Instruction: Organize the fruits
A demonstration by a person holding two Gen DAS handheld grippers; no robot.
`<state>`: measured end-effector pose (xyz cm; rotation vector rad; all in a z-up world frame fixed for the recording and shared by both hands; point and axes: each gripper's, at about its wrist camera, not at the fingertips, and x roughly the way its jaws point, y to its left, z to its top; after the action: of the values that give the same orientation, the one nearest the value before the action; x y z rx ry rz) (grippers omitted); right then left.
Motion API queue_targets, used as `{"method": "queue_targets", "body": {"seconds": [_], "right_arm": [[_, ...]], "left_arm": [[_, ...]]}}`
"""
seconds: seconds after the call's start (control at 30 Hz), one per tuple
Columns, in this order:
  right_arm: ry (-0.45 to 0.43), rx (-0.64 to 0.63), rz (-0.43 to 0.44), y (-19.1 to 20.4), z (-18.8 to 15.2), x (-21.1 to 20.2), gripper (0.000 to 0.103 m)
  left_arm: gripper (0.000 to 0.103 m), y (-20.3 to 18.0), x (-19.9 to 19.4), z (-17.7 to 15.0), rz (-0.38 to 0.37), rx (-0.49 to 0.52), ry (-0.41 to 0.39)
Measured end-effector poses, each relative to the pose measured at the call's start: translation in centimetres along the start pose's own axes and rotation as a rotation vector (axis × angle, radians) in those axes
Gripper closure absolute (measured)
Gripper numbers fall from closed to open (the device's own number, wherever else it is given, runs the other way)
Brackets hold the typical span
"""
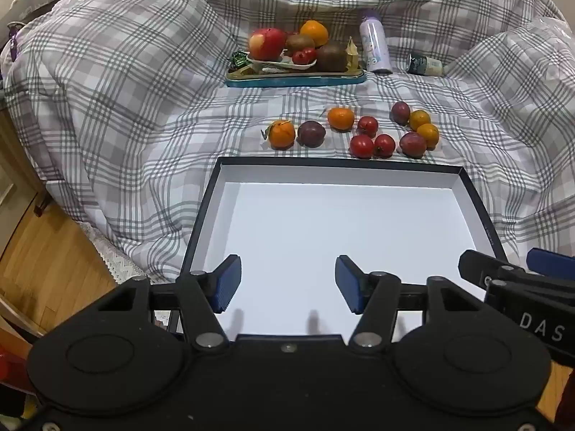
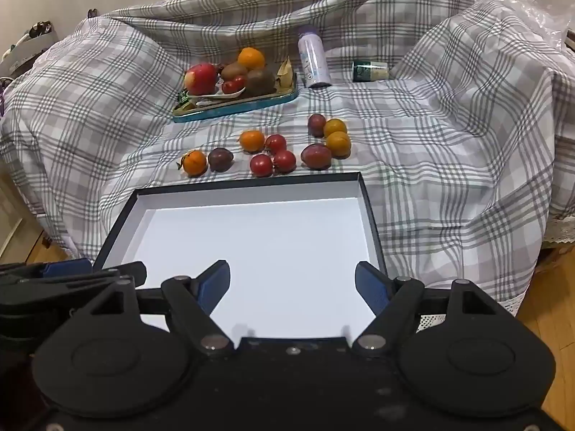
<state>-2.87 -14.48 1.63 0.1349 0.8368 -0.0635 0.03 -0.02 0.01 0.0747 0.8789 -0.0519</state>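
Observation:
Several loose fruits lie on the checked cloth beyond an empty white box with black rim: oranges such as one with a leaf, dark plums and red tomatoes. My left gripper is open and empty over the box's near part. My right gripper is open and empty over the box too; it shows at the right edge of the left wrist view.
A blue tray at the back holds an apple, kiwis, an orange and a tomato. A purple-white bottle and a small lying jar stand right of it. Wooden floor lies beside the bed edges.

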Motion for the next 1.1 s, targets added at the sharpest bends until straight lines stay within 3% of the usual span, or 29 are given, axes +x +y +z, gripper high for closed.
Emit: {"method": "queue_targets", "body": {"seconds": [0.2, 0.27, 1.1], "right_arm": [[0.017, -0.016, -0.016, 1.3, -0.6, -0.3, 0.028], [0.054, 0.017, 0.019, -0.1, 0.2, 0.2, 0.028], [0.054, -0.005, 0.009, -0.2, 0.2, 0.2, 0.028]], "left_arm": [[0.042, 0.6, 0.3, -0.5, -0.004, -0.002, -0.005], [0.042, 1.1, 0.4, -1.0, -0.005, -0.008, -0.011], [0.043, 0.3, 0.2, -0.3, 0.004, -0.025, 0.011]]}}
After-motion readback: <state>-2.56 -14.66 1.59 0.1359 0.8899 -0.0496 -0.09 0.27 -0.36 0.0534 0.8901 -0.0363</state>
